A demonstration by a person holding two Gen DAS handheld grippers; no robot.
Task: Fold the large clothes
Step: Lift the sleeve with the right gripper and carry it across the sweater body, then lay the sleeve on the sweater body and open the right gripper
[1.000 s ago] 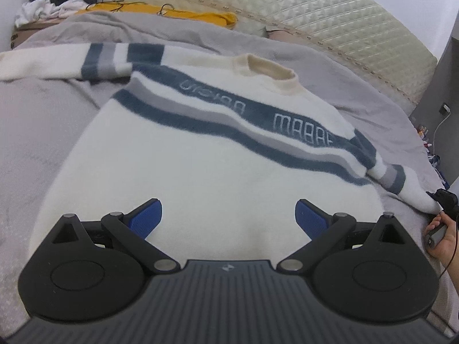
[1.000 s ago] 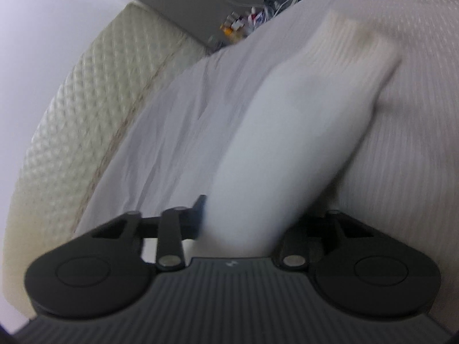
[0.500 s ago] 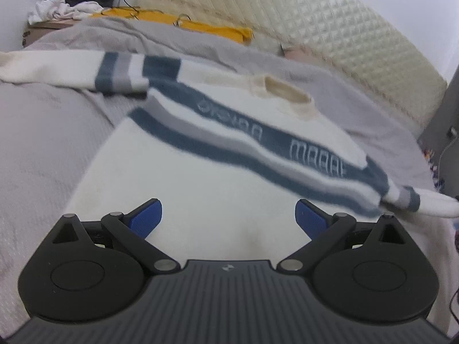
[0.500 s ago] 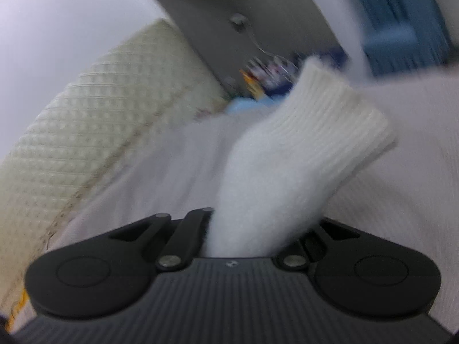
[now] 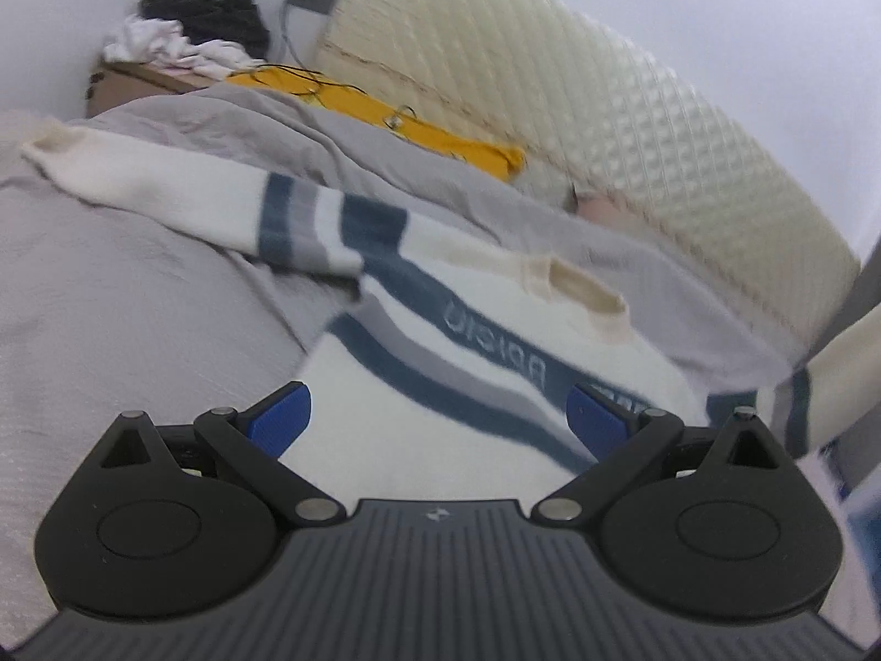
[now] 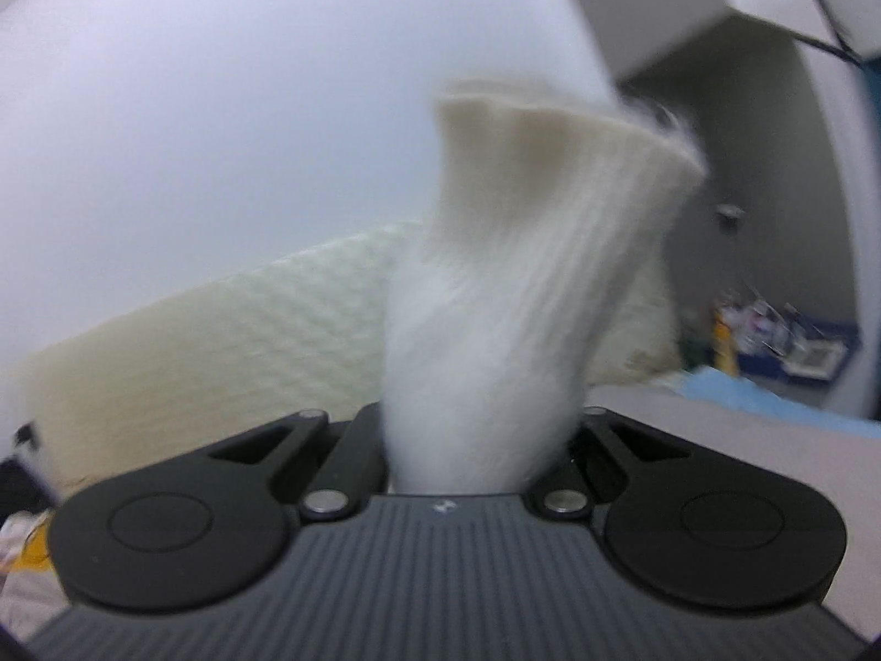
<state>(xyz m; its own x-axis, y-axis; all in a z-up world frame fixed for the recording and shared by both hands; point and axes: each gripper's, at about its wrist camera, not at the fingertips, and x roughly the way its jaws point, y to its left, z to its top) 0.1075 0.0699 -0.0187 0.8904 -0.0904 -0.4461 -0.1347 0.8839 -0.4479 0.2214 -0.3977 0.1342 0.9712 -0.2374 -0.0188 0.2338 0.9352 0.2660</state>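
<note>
1. Two grippers are mine: the right gripper is clenched on the cuff of the sweater's right sleeve, its pads hidden under the knit, and the left gripper hangs released over the hem with nothing between its blue pads
2. I hold the cuff by its ribbed end so the whole sleeve follows one pinch; the cuff stands up out of the jaws against the wall, clear of the bed
3. From the left wrist view the sleeve rises off the bed at the right edge, pulled taut from the striped shoulder, which I judge suits carrying it across the chest for the first fold
4. The sweater lies flat, chest up, on the grey blanket, collar toward the headboard; flat and spread is how it needs to be for folding
5. Its other sleeve lies stretched out to the left on the blanket, not yet folded
6. I keep the left gripper open and low near the hem, likely to pin the body if the lift drags it
7. One container shows: a cardboard box at the far corner, heaped with white and dark clothes; what lies deeper in it I cannot tell
8. Beside it a yellow cloth lies along the headboard, with wire hangers on it as far as I can make out
</note>
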